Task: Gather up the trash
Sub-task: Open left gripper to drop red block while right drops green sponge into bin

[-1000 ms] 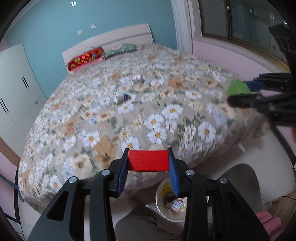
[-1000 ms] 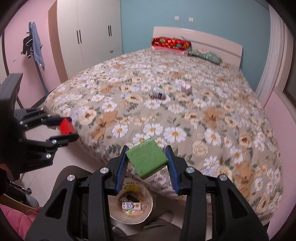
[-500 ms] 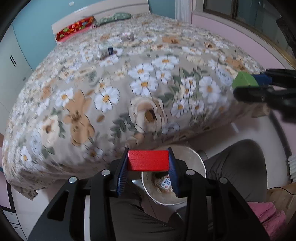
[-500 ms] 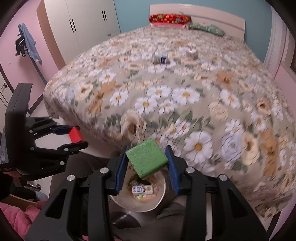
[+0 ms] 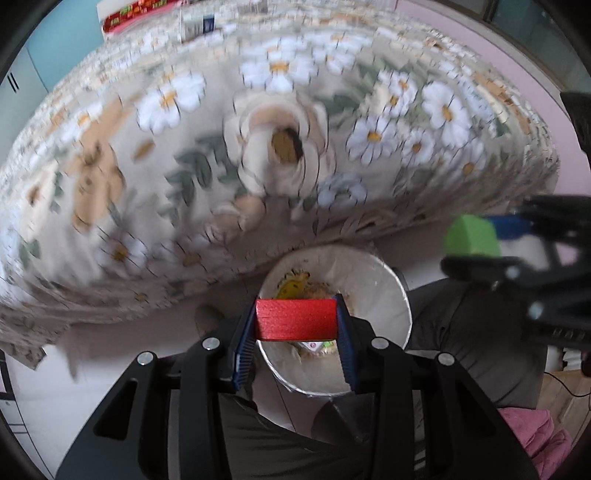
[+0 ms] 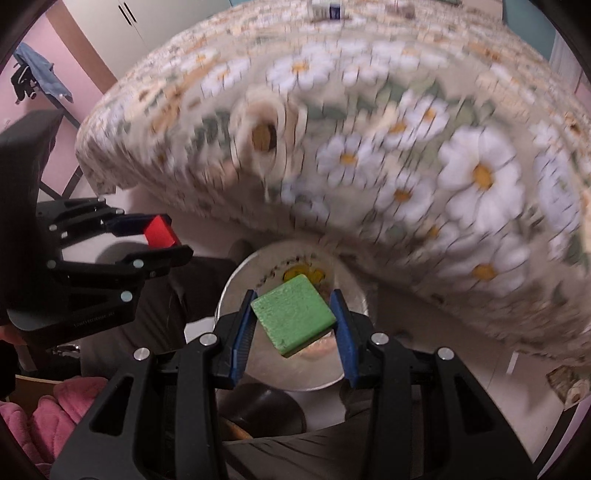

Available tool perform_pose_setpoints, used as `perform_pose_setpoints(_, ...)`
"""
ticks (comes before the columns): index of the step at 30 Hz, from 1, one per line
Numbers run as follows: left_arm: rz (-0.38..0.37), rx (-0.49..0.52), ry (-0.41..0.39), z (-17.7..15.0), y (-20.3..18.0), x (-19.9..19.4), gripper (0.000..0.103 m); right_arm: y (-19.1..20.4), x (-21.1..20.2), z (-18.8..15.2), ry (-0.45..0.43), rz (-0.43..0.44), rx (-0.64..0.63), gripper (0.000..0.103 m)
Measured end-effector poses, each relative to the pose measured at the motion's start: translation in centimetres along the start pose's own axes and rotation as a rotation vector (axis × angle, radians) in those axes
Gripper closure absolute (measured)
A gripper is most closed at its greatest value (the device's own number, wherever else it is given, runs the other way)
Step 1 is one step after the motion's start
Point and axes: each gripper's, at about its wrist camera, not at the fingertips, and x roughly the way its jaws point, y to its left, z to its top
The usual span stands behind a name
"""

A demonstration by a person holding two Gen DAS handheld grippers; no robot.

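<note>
My left gripper [image 5: 295,319] is shut on a red block [image 5: 295,319] and hangs right above a round white trash bin [image 5: 384,284] on the floor at the foot of the bed. My right gripper [image 6: 293,317] is shut on a green block [image 6: 291,315], tilted, also over the bin [image 6: 229,288]. The bin holds small wrappers and a yellow scrap. Each gripper shows in the other's view: the red block [image 6: 159,230] at the left, the green block [image 5: 471,236] at the right.
The bed with a daisy-patterned cover [image 5: 258,129] overhangs just behind the bin. A small box [image 5: 197,24] lies far up on the bed. A person's dark trouser legs [image 5: 469,339] flank the bin. Pink fabric [image 6: 48,417] lies at the lower left, wardrobes [image 6: 122,18] beyond.
Both grippers have come down and tipped downward, from facing across the bed to hanging over the bin. The bin now looks much larger. Both blocks stay gripped.
</note>
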Motion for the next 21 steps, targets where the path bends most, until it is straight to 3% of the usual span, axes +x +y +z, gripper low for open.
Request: perform_pose_setpoints(21, -0.076, -0.101, 0.251, -2.2, 0.3, 12.4, 0.062, -1.1, 14.6, -3.4, 0.276, 0.028, 0.069, 0.061)
